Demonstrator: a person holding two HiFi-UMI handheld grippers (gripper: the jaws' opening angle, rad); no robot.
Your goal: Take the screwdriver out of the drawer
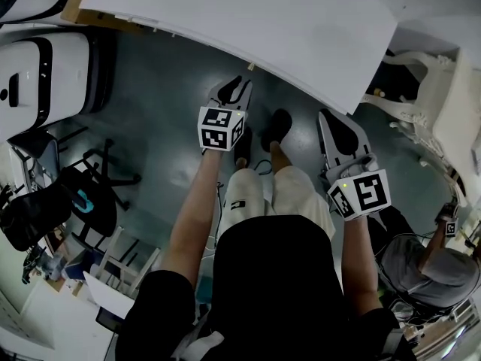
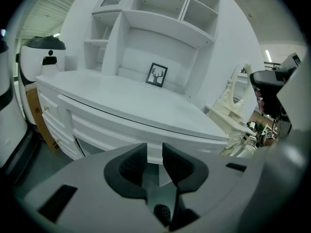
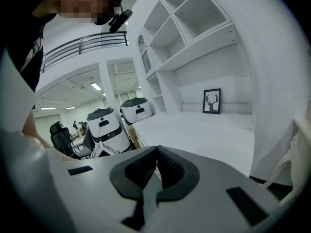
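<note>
White desk point(image 2: 121, 101), drawer fronts point(image 2: 51, 118) — deer picture point(image 2: 157, 74) atop, robots point(image 3: 103, 125) beside.

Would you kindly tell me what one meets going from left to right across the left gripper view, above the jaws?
white machine → deer picture → carved chair

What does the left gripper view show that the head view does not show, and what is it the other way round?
Only the left gripper view: the framed deer picture, the shelves, the drawer fronts. Only the head view: the person's legs, the right hand-held gripper, a black office chair. Both: the white desk top and the left hand-held gripper, its jaws apart and empty.
</note>
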